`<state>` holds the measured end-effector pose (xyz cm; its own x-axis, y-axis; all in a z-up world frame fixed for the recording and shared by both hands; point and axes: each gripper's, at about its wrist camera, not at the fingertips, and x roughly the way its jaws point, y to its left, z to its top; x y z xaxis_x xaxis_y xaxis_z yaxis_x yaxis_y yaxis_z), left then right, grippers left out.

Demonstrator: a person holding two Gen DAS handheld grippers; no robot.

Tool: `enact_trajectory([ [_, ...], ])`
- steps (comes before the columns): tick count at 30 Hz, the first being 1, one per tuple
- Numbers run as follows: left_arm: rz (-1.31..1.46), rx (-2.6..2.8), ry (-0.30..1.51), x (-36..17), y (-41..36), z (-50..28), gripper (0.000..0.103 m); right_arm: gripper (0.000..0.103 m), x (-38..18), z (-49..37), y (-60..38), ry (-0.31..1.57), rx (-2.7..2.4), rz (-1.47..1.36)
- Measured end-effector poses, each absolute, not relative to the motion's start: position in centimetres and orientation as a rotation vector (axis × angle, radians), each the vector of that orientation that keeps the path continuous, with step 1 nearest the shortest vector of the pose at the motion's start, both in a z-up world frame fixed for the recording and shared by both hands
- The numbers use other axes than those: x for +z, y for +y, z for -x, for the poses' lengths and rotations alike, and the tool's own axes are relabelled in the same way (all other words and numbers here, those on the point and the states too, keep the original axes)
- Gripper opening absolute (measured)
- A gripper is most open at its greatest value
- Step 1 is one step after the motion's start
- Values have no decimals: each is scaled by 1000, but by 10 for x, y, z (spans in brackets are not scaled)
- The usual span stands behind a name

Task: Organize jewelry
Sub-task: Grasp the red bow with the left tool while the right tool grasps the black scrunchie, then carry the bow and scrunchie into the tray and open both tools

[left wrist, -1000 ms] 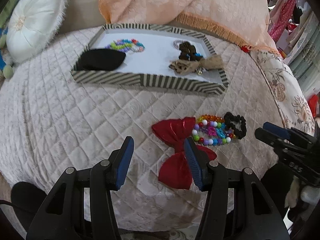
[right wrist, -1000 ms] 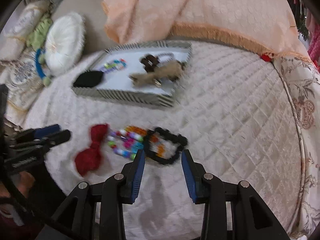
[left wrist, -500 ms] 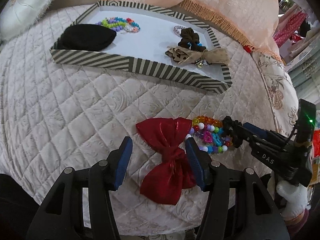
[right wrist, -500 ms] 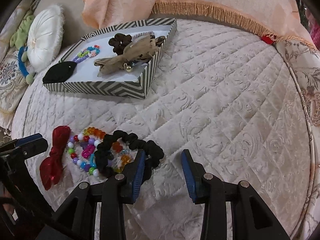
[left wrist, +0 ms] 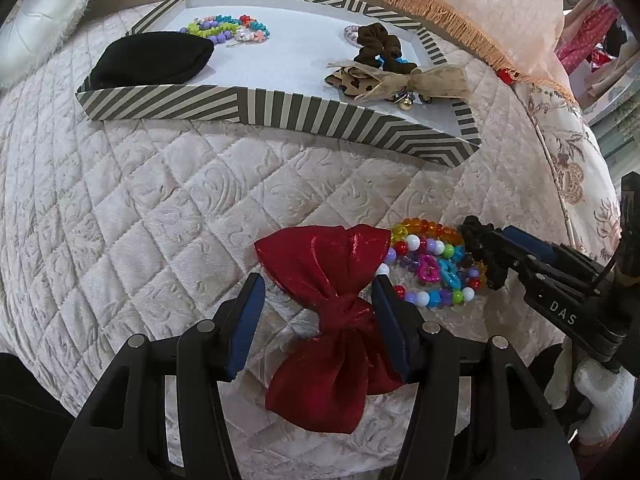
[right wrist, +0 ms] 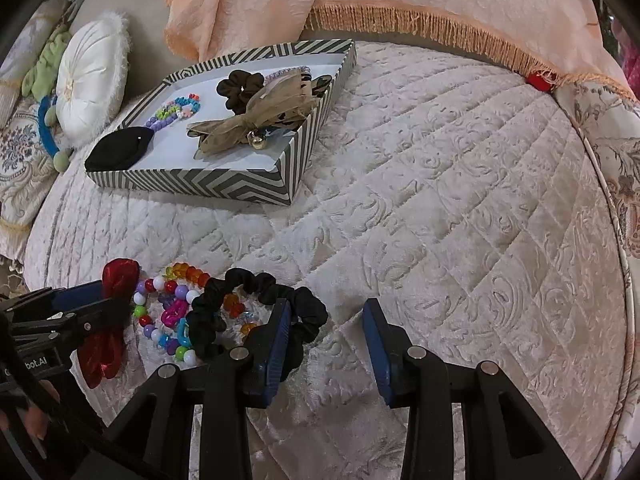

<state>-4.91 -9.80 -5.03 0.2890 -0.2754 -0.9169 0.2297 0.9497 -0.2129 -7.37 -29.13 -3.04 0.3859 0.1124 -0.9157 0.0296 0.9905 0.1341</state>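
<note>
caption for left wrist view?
Open left gripper straddling red bow; beaded bracelets beside, striped tray beyond.

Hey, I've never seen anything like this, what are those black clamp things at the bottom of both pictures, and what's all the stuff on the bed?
No robot here: a person holds a pair of tongs in each hand, each with a camera looking out along its blue-padded fingers. One picture is from the left tongs, the other from the right tongs. Both are open and hold nothing. On the quilt lie a red bow, bead bracelets and a black scrunchie. The left tongs straddle the bow's knot; the right tongs' left finger lies over the scrunchie. Behind sits a striped tray already holding a brown scrunchie, a tan bow, beads and a black pouch.
</note>
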Motion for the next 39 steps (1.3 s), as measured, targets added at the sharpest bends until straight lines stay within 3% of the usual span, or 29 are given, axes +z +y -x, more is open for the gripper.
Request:
enact_trajectory([
  [4, 39, -335, 1228, -52, -100, 48, 55, 34, -30, 74, -288, 1163, 80, -134],
  [9, 37, -335, 1217, -54, -104, 47, 55, 14, -28, 76, -278, 1151, 128, -112],
  [12, 39, -341, 1199, -55, -103, 49, 53, 11, -24, 78, -275, 1132, 143, -106],
  [14, 32, -338, 1183, -55, -100, 50, 31, 10, -21, 79, -274, 1119, 150, -111],
  [20, 63, -348, 1165, -49, -86, 51, 16, 9, 0, 88, -279, 1072, 160, -131],
  [39, -27, -286, 978, 20, -69, 46, 15, 9, 58, 83, -271, 959, 194, -133],
])
